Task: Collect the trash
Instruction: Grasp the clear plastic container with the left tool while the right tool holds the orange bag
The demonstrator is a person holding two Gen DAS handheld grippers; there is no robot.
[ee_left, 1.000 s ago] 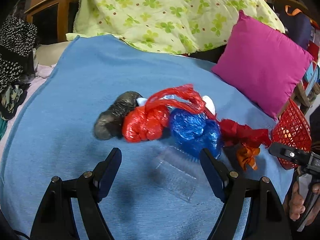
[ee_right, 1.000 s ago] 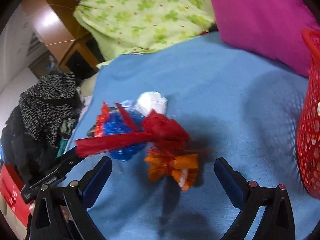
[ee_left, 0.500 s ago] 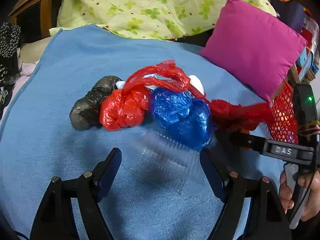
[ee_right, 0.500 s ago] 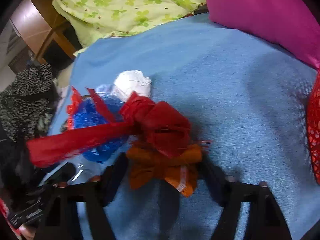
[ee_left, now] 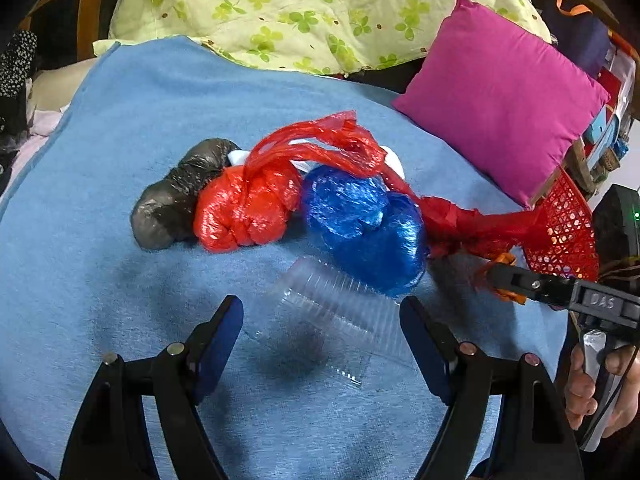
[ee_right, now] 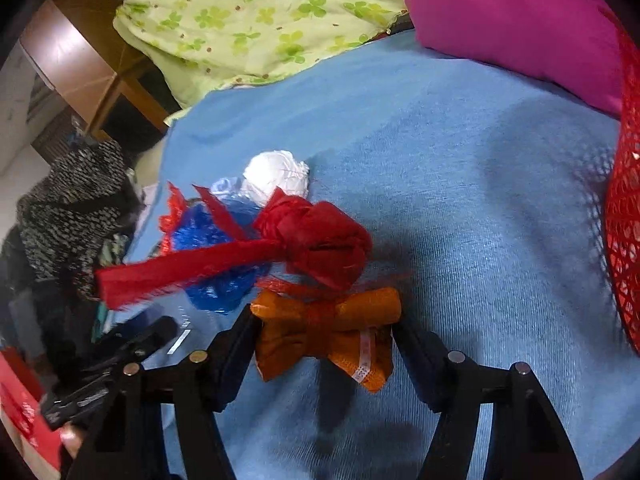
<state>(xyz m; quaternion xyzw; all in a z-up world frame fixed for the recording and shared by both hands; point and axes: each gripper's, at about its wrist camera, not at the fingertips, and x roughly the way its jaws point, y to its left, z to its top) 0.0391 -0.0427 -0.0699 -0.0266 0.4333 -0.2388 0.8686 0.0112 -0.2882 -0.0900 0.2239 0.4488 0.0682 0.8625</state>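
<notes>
Knotted plastic bags lie in a row on the blue blanket (ee_left: 120, 120): grey (ee_left: 176, 196), red (ee_left: 244, 208), blue (ee_left: 368, 228) and dark red (ee_left: 472, 224). A clear ribbed plastic container (ee_left: 332, 308) lies in front of the blue bag, between the fingers of my left gripper (ee_left: 320, 320), which stands open without touching it. In the right wrist view my right gripper (ee_right: 324, 332) is shut on an orange bag (ee_right: 332, 320), its pads pressing both ends. The dark red bag (ee_right: 320, 240) and a white wad (ee_right: 280, 176) lie just beyond it.
A red mesh basket (ee_left: 564, 232) stands at the blanket's right edge, close to the right gripper (ee_right: 624, 240). A pink pillow (ee_left: 500, 96) and a green flowered quilt (ee_left: 300, 8) lie at the back. Dark clothes (ee_right: 68, 200) hang past the left edge.
My right gripper moved forward onto the orange bag and closed on it. My left gripper came nearer the pile, so the clear container now sits between its fingers.
</notes>
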